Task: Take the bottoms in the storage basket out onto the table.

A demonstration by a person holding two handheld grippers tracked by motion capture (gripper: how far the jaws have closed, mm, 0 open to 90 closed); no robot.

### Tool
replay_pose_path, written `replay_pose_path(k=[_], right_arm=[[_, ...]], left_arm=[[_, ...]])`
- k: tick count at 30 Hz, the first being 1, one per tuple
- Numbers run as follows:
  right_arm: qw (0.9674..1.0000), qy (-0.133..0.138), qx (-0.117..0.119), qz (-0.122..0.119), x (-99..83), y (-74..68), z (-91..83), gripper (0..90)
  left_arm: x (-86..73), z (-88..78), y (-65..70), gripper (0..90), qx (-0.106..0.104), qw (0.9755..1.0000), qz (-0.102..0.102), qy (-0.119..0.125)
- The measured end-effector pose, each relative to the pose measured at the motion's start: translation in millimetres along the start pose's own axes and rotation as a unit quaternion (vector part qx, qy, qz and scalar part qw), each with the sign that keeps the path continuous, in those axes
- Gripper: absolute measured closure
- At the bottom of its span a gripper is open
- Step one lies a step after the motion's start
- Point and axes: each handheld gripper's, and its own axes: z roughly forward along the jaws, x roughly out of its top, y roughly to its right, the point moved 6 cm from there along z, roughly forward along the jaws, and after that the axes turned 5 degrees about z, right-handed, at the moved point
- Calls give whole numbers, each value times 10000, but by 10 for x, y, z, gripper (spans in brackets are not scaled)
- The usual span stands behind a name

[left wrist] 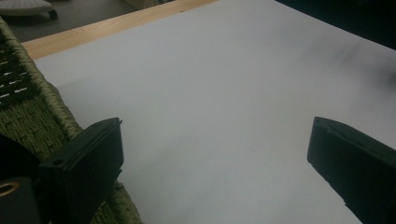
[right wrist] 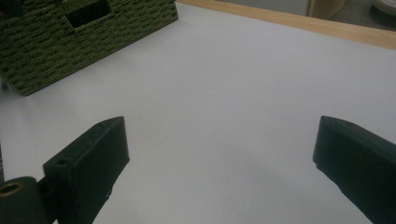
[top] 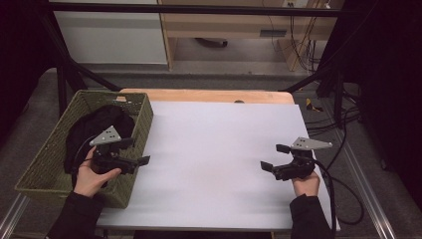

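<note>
A green woven basket [top: 142,117] stands at the table's left edge with a black garment [top: 99,124] heaped inside. My left gripper [top: 137,151] hovers over the basket's right wall, jaws wide apart and pointing right over the white sheet [top: 214,149], with nothing between them. In the left gripper view its gripper [left wrist: 215,154] frames bare white sheet, with the basket [left wrist: 32,112] wall at the left. My right gripper [top: 274,157] sits at the sheet's right side, open and empty, pointing left. In the right gripper view its gripper [right wrist: 219,154] faces the basket [right wrist: 70,32] far off.
The white sheet covers most of a wooden table [top: 209,95]. Black frame bars [top: 64,74] rise at both sides. Cables [top: 343,199] trail off the right edge onto the floor.
</note>
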Motion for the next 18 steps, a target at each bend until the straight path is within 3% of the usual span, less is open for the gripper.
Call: replay_pose_path(k=[18], right_arm=[[10000,-33,-4,6,-5,2,5,39]], left_arm=[[32,-65,-34,35,70,10000,-48,-44]])
